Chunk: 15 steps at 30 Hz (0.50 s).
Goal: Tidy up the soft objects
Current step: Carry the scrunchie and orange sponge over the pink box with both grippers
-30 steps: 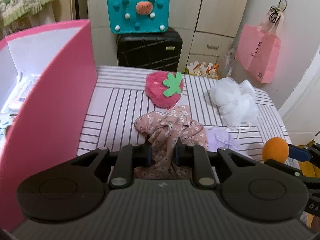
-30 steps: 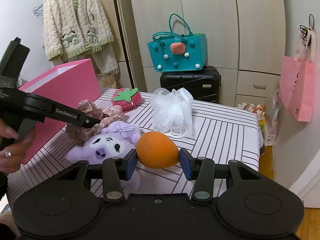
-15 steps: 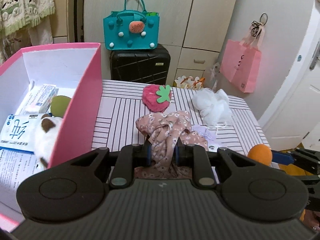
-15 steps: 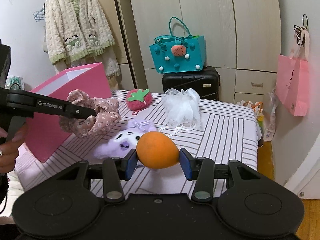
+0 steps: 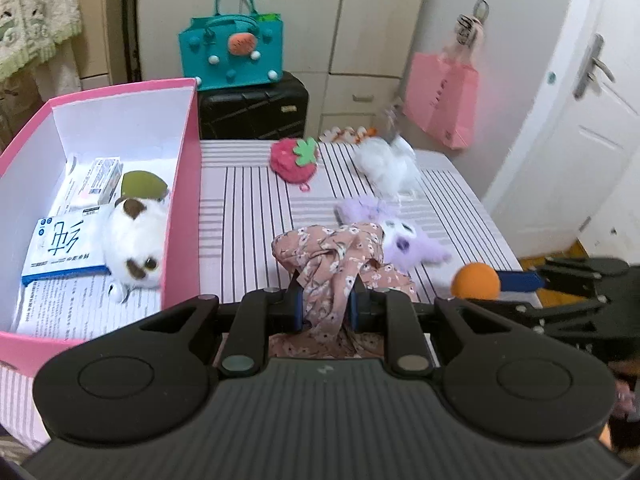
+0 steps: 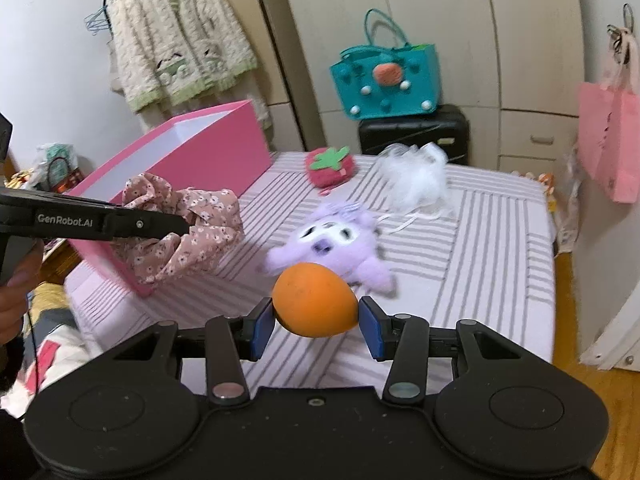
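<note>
My left gripper (image 5: pixel 326 304) is shut on a pink floral cloth (image 5: pixel 336 256) and holds it above the striped table, right of the pink box (image 5: pixel 184 208). It also shows in the right wrist view (image 6: pixel 176 226) with the cloth (image 6: pixel 188 236). My right gripper (image 6: pixel 316 320) is shut on an orange ball (image 6: pixel 314 306), held above the table's front; the ball shows in the left wrist view (image 5: pixel 476 280). A purple plush (image 6: pixel 336 240), a white mesh puff (image 6: pixel 416 178) and a strawberry plush (image 6: pixel 330 166) lie on the table.
The pink box holds a white-and-brown plush (image 5: pixel 132 236), a green ball (image 5: pixel 142 186) and paper packs (image 5: pixel 64 248). A black suitcase (image 5: pixel 256 108) with a teal bag (image 5: pixel 232 52) stands behind the table. A pink bag (image 5: pixel 444 100) hangs at right.
Both grippers have risen and drawn back from the table with their loads. The floral cloth is lifted off the purple plush, which now lies uncovered. The box's inside has come into view.
</note>
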### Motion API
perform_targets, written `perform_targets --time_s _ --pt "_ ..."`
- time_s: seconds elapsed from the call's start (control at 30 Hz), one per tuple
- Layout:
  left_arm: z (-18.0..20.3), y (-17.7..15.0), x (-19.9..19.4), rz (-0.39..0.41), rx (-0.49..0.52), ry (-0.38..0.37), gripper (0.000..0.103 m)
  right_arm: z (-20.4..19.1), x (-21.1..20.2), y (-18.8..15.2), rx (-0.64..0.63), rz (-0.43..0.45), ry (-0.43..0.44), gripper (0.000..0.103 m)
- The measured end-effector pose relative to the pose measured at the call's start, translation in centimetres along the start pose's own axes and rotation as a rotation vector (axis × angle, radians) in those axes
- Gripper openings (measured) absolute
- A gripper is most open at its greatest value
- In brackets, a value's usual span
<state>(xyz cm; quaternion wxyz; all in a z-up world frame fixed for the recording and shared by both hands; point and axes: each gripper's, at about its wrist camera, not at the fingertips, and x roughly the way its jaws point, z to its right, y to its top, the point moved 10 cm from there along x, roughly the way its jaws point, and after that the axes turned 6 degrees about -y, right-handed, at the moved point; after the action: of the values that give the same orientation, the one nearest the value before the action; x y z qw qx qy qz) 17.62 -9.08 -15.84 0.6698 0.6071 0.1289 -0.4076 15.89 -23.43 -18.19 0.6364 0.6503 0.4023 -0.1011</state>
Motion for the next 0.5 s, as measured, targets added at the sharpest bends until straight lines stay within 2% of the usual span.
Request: perform_targets --time_s 0.3,0.5 --pt "0.9 -1.8 -4.3 -0.114 0.06 -0.073 0.019 -3.7 -2.4 -0.5 -0.033 -0.089 0.094 0.051" --pt "0.8 -2.7 -6.7 -0.17 0.051 -0.112 0.019 -6.6 -3.6 -0.1 -0.101 -0.137 0.132 0.051"
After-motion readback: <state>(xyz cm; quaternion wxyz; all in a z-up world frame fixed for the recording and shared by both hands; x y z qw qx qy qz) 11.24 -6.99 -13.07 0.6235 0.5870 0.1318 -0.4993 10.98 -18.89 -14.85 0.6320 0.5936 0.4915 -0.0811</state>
